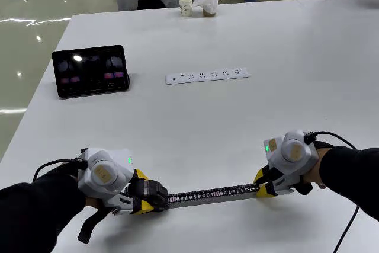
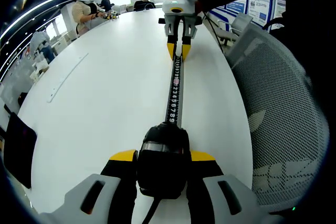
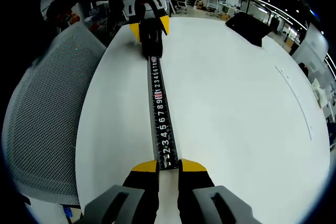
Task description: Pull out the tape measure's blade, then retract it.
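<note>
A black tape measure case [image 1: 151, 194] [image 2: 161, 158] [image 3: 151, 39] sits at the near edge of the white table, with my left gripper [image 1: 142, 198] [image 2: 163, 157] shut on it. Its dark blade [image 1: 213, 194] [image 2: 175, 92] [image 3: 160, 114], printed with white numbers, runs out flat over the tabletop to the right. My right gripper [image 1: 260, 186] [image 3: 168, 166] is shut on the blade's end, its yellow-tipped jaws pinching the tip.
A white power strip [image 1: 206, 76] lies mid-table. A dark tablet [image 1: 90, 70] stands propped at the left. Two cups [image 1: 201, 1] sit at the far edge. A mesh chair [image 2: 278, 119] [image 3: 47, 108] stands beside the table's near edge.
</note>
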